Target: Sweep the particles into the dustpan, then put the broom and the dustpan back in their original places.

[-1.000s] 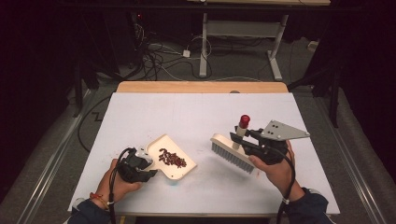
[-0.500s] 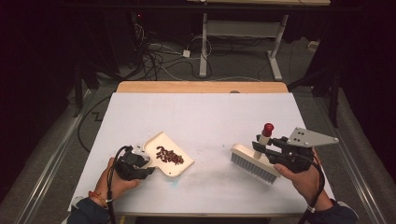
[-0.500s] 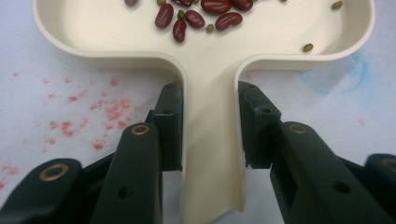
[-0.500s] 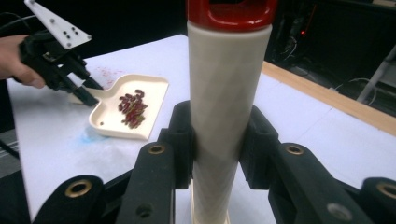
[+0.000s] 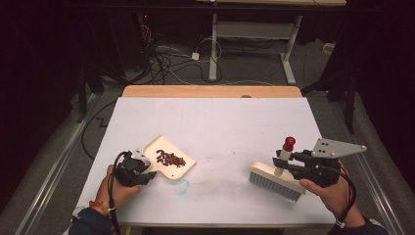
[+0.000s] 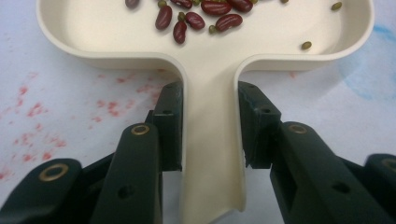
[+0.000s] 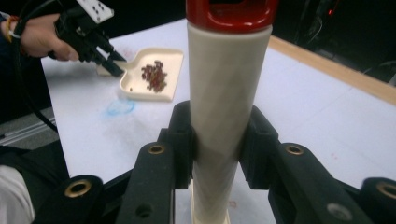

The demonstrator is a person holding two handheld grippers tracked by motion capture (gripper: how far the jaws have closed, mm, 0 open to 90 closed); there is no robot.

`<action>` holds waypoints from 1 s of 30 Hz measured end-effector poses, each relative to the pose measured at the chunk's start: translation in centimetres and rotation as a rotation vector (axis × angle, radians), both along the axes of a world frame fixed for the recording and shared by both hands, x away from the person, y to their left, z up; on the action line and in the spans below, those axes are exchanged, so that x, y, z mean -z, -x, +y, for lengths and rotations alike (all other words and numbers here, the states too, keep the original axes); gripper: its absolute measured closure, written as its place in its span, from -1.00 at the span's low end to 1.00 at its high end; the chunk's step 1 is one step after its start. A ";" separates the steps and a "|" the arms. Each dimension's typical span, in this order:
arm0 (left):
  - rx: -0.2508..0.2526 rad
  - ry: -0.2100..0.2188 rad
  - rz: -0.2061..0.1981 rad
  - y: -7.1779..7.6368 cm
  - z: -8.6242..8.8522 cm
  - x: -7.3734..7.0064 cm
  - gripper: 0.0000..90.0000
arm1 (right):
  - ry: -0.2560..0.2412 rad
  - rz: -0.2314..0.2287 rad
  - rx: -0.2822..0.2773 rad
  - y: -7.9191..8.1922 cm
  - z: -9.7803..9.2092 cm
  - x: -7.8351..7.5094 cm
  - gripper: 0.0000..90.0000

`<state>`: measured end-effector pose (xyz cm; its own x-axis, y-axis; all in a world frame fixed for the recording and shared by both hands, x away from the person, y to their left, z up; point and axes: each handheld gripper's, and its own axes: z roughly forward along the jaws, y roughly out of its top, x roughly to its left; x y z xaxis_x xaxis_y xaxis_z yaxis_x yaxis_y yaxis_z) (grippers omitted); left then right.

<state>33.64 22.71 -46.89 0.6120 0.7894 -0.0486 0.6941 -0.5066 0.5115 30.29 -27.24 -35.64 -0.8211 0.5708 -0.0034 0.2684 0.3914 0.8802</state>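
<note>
A cream dustpan lies at the table's front left with a heap of red-brown beans in it. My left gripper is shut on its flat handle, one pad on either side, and the beans lie just beyond. At the front right a cream brush rests bristles down on the table. Its upright handle has a red cap. My right gripper is shut on that handle. The dustpan and left gripper lie far off in the right gripper view.
A blue smudge marks the white table cover in front of the dustpan. Red flecks stain the cover beside the left jaws. A wooden strip edges the table's far side. Cables and desk legs lie on the floor beyond.
My right gripper has carried the brush to the right and toward the front edge, away from the dustpan. The left gripper and dustpan have shifted only slightly.
</note>
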 end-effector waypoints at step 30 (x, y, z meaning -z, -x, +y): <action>-0.256 0.141 -0.028 1.9 -0.9 1.3 -0.22 | 0.067 0.201 0.229 -14.7 -0.2 3.9 0.29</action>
<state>31.71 21.79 -48.19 0.3960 0.9051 -0.1548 0.7748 -0.2389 0.5854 45.02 -27.44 -39.49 -0.6593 0.7448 0.1023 0.5226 0.3562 0.7746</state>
